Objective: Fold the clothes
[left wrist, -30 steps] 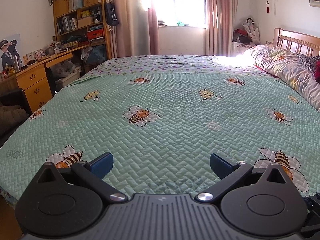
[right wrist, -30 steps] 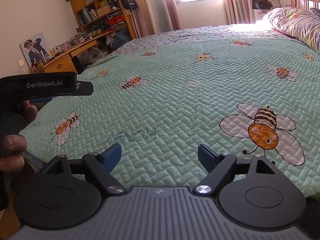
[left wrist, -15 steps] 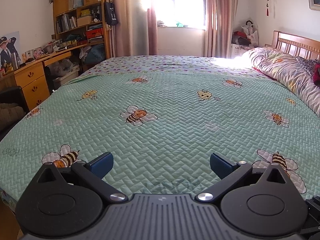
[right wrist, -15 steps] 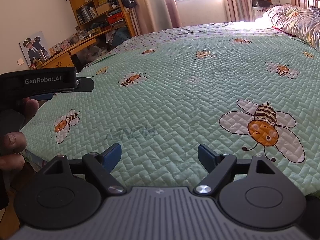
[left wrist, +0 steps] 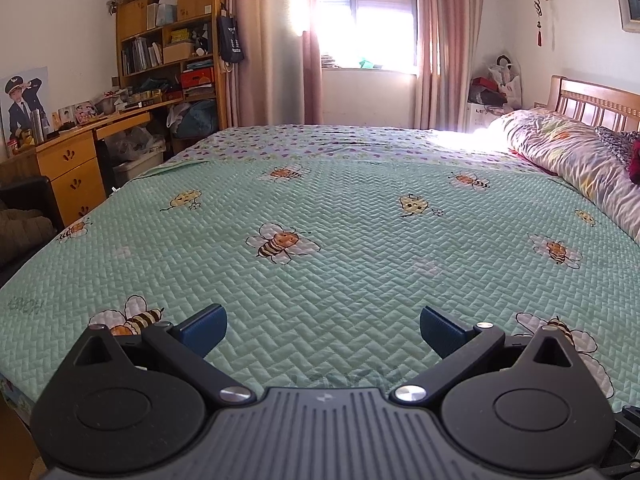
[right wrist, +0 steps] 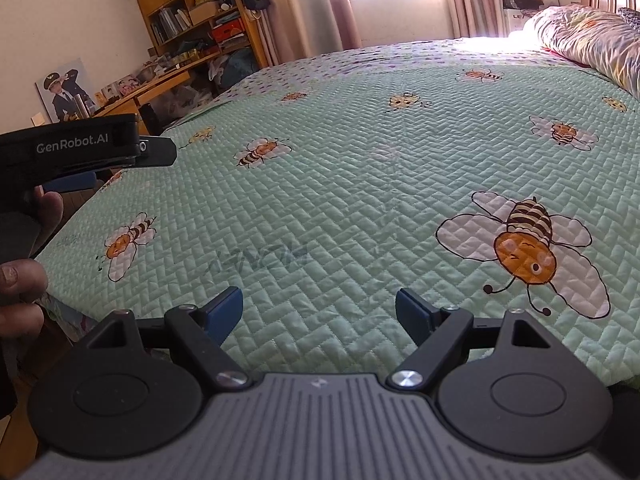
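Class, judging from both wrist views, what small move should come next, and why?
Probably turn to look for a garment: both the left tongs and right tongs are open and empty above the bee-print bedspread, and no clothing shows on it.

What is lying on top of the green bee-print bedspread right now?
No garment shows on the bedspread. A rumpled duvet lies along its headboard side; whatever the duvet covers is hidden. Both grippers are open over the near edge.
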Demonstrator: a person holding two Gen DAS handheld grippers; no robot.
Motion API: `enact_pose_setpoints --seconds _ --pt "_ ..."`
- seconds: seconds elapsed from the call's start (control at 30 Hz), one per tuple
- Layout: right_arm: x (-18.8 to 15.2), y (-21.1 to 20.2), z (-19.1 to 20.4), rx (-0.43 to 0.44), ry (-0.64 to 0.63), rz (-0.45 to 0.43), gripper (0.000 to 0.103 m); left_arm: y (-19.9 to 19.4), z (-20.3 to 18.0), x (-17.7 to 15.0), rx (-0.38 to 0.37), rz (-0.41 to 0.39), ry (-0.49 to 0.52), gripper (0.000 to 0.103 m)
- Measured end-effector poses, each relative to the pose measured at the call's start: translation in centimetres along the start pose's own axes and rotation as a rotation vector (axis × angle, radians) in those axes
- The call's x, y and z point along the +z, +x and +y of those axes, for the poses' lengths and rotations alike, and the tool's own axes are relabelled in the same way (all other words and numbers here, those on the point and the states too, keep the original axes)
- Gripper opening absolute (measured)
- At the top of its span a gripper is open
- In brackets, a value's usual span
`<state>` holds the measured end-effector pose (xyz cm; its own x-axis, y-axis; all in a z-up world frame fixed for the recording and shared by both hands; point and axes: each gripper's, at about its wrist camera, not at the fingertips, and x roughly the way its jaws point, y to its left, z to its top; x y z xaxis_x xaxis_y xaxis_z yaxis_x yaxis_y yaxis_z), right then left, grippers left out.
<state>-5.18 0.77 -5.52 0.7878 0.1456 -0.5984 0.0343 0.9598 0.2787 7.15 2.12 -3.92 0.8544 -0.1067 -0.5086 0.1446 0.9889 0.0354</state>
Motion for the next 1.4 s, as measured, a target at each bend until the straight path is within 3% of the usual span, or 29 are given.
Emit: enact_pose_setpoints --seconds 0.43,1.4 --pt "-0.09 0.19 -0.08 -0.007 0.004 0.010 0.084 0.15 0.36 0.05 0.075 -0.010 -0.008 0.102" --pt "-0.23 0.43 -0.09 -0.013 0.006 0.023 0.084 -0.11 0.13 0.16 0.060 -0.020 0.002 0.102"
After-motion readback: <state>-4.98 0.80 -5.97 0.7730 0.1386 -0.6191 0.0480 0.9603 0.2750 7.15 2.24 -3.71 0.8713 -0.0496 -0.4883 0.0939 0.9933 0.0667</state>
